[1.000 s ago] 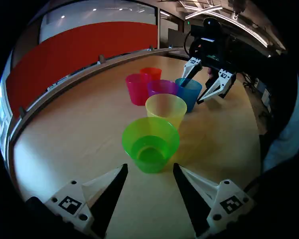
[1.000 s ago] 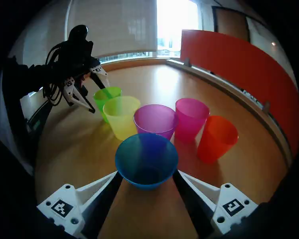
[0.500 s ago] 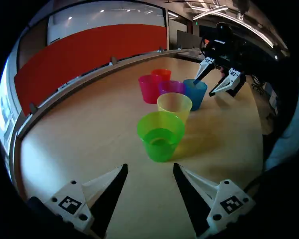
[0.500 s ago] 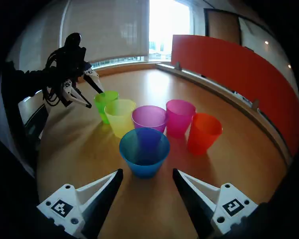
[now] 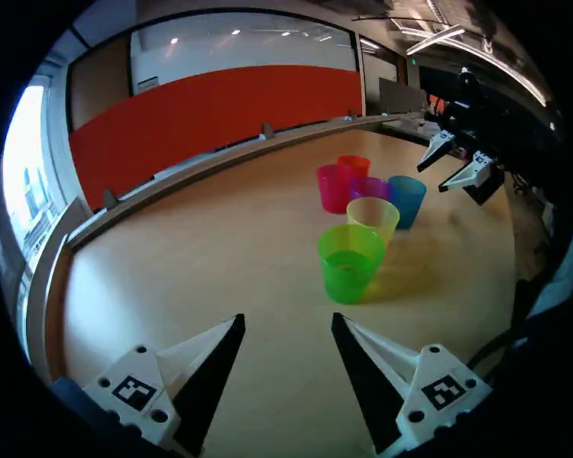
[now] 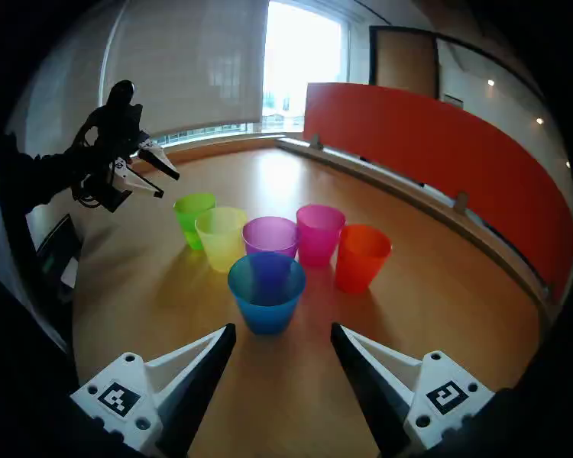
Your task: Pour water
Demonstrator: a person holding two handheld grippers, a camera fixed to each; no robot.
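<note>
My left gripper (image 5: 286,317), jaws released, faces a translucent green plastic cup (image 5: 350,263); my right gripper (image 6: 281,327), jaws likewise released, a translucent blue plastic cup (image 6: 267,294)

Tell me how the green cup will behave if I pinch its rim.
The green cup looks like thin translucent plastic, so it probably flexes under a squeeze. It tapers to a narrow base on the smooth table, so a push would likely slide or tip it. A darker band low inside may be water, adding some weight.
</note>
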